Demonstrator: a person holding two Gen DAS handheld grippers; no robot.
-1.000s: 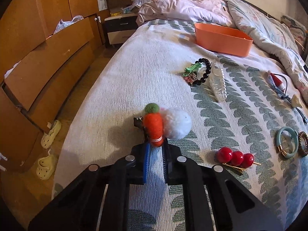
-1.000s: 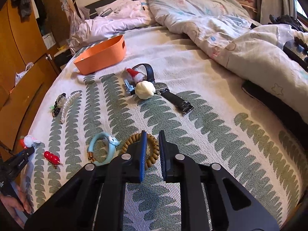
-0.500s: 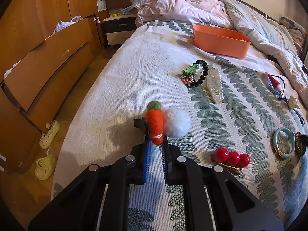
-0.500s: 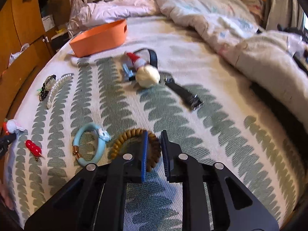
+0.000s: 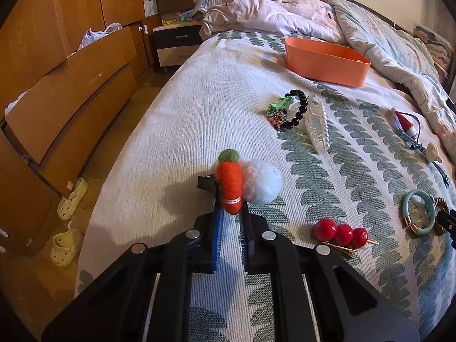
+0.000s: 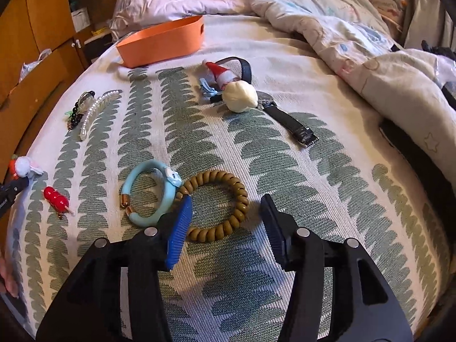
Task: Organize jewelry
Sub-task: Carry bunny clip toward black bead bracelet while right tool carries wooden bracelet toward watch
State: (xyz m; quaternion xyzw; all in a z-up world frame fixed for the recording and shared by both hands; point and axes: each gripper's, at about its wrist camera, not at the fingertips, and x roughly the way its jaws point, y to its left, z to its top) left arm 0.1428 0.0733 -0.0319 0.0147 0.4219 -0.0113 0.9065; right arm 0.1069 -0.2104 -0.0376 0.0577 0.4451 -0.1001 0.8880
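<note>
Item: bed [image 6: 327, 154], leaf-patterned cover, carrying scattered jewelry and hair pieces; orange bin [image 6: 162, 42] at the far end, presumably the collecting place.

Right tool [image 6: 225, 211]: jaws spread, having just been opening; nothing pressed between them; brown coil hair tie [image 6: 216, 205] lies flat on the bed directly ahead, partly within the gap, its left edge at the blue pad of the left finger, the right finger standing clear of its right edge; ring-shaped, so no long axis to align to. Judgement: a short descent straight forward would bracket the near arc; the right tool is by far the nearer to it.

Light blue bangle [image 6: 154, 193]: just left of the coil hair tie, touching or almost touching it; risk of being nudged by the left finger.

Left tool [image 5: 230, 213]: pressed together, pinching a felt carrot clip with white pompom [image 5: 230, 182], held up above the bed.

Other lots: red berry pin [image 5: 340, 233] near the left tool; black bead bracelet [image 5: 299, 108] and pearl claw clip [image 5: 317, 126] farther up; wristwatch [image 6: 290, 119], cream ball piece [image 6: 240, 99], red-hatted clip [image 6: 221, 72] beyond.
</note>
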